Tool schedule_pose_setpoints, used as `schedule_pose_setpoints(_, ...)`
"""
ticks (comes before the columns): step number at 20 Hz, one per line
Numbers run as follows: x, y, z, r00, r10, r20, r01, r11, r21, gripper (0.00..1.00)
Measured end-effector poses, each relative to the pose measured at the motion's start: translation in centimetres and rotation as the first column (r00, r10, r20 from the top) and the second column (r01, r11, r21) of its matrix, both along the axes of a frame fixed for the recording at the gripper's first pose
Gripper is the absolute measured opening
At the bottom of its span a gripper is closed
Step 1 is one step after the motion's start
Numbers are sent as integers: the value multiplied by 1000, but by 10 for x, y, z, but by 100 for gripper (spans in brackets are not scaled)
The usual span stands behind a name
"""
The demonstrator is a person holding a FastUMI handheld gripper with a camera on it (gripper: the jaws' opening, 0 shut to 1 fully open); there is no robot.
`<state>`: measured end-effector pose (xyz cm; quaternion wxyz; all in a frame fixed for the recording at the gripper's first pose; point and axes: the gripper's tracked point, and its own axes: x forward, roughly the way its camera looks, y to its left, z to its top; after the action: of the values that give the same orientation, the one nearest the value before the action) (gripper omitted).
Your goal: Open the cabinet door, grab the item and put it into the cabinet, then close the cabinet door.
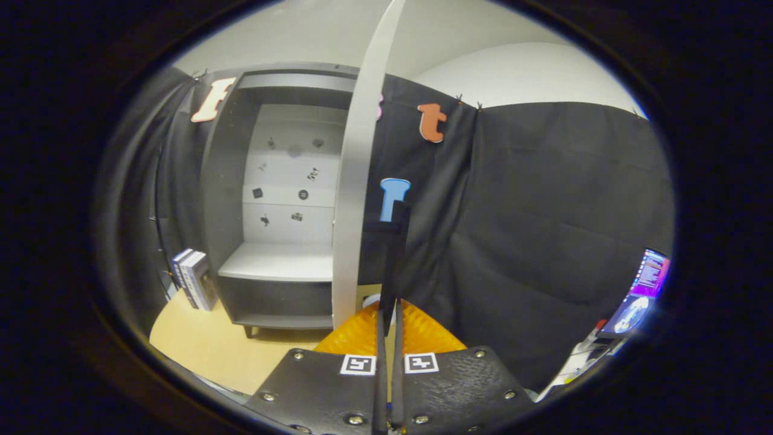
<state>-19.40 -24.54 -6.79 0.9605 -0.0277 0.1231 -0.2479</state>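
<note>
We see the gripper [389, 338] jaws clenched together on nothing, just beside the open door's [356, 181] edge. The cabinet [275, 260] stands open on the bench [211, 347], books [194, 278] beside it.

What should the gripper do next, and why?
Probably ease back from the door and turn to look for the item. The cabinet stands open, its shelf is bare, and the gripper, just beside the door's edge, looks shut with nothing clearly between its fingers.
</note>
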Motion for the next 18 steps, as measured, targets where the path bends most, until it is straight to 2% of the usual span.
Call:
schedule_pose_setpoints(3, -15, -17, 3, 997, -76, 5, 76, 997, -10, 3)
schedule_pose_setpoints(7, -24, -17, 7, 994, -104, 26, 104, 995, 2, 3)
schedule_pose_setpoints(11, -14, 18, -5, 999, -29, 17, 29, 999, 19, 3)
schedule_pose_setpoints(18, 31, 67, -39, 992, 119, -29, -116, 989, 97, 3)
